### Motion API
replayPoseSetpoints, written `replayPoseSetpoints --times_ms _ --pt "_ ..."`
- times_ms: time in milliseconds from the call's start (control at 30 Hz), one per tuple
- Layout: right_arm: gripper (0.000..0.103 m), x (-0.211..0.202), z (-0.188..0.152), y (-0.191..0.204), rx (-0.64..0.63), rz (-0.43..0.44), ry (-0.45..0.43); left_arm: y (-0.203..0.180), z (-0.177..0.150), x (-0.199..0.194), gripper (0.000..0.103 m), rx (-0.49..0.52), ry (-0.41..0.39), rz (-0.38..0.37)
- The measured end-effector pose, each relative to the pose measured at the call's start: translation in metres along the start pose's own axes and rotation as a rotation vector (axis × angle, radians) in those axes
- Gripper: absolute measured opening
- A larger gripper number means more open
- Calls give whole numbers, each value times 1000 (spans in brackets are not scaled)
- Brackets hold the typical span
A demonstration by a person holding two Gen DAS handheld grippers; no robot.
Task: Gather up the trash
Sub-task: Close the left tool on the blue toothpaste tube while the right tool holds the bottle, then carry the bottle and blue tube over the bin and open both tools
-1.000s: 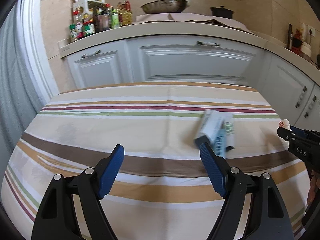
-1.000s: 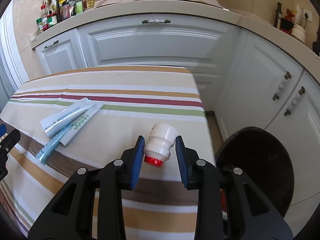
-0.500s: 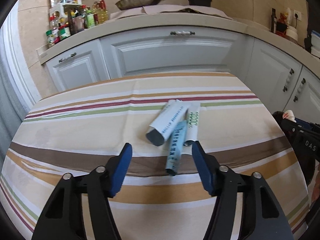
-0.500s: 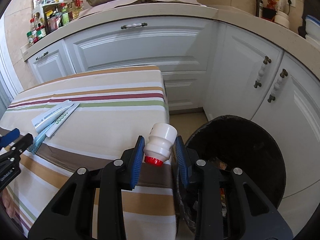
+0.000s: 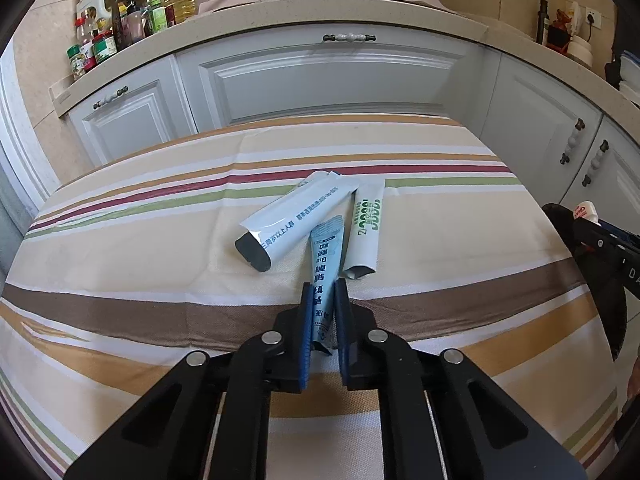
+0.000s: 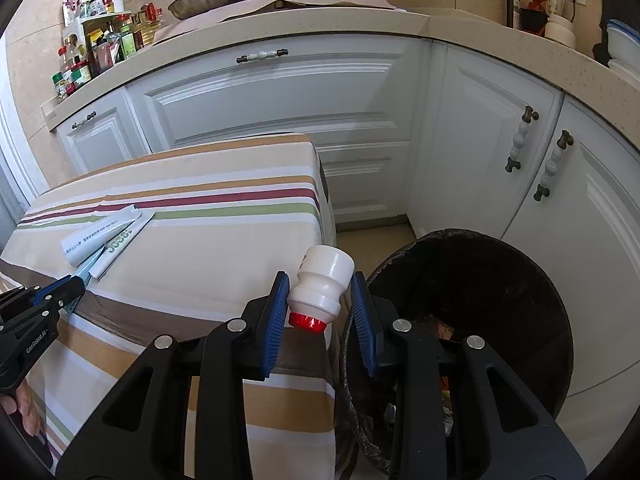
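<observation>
Left wrist view: left gripper (image 5: 323,316) low over the striped tablecloth (image 5: 140,248), jaws closing on the blue sachet (image 5: 325,268). The sachet's near end sits between the blue pads (image 5: 306,320), which look pressed against its sides. The rest of the sachet lies flat on the cloth, pointing away from the camera. Two more packets are next to it: a big white tube (image 5: 294,220) with a dark open end, lying diagonally to the left, and a smaller white sachet (image 5: 366,232) with green print, just right of the blue one. All three touch or overlap near the middle of the table. At the right edge, the right gripper (image 5: 596,232) pokes in with the white bottle tip (image 5: 586,212) showing. White cabinets (image 5: 332,76) and a counter with spice jars (image 5: 116,28) sit behind.

Right wrist view: right gripper (image 6: 320,300) clamped on a small white bottle (image 6: 322,284), red cap (image 6: 307,321) toward the camera, base tilted up and right. Both pads touch its sides. The gripper hangs at the table's right edge, just beside the black bin (image 6: 500,292); the bin is lined with a dark bag and has some scraps inside. On the left, the left gripper (image 6: 76,286) is at the blue sachet's (image 6: 86,270) end, with the tube (image 6: 100,236) and green-print sachet (image 6: 120,242) beyond it on the cloth. A bit of the person's hand (image 6: 24,408) shows bottom left.
</observation>
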State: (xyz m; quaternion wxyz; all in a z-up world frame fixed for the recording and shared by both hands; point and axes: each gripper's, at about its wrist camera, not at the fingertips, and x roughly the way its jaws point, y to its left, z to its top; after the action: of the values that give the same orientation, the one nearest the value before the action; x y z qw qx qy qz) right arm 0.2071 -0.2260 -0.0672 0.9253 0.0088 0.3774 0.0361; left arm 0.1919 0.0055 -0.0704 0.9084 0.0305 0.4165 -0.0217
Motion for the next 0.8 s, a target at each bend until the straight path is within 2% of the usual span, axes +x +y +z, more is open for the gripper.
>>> replayPoseSetpoints --times_ms 300,667,800 --pt "31 -7 -4 4 -8 3 -7 -6 -4 -10 8 12 -20 -6" --pt "30 -32 -17 8 -22 14 -33 -11 -12 -39 8 9 -66 -23" --pt "26 -44 -24 6 -21 12 -39 -18 -15 -52 8 20 -93 -30"
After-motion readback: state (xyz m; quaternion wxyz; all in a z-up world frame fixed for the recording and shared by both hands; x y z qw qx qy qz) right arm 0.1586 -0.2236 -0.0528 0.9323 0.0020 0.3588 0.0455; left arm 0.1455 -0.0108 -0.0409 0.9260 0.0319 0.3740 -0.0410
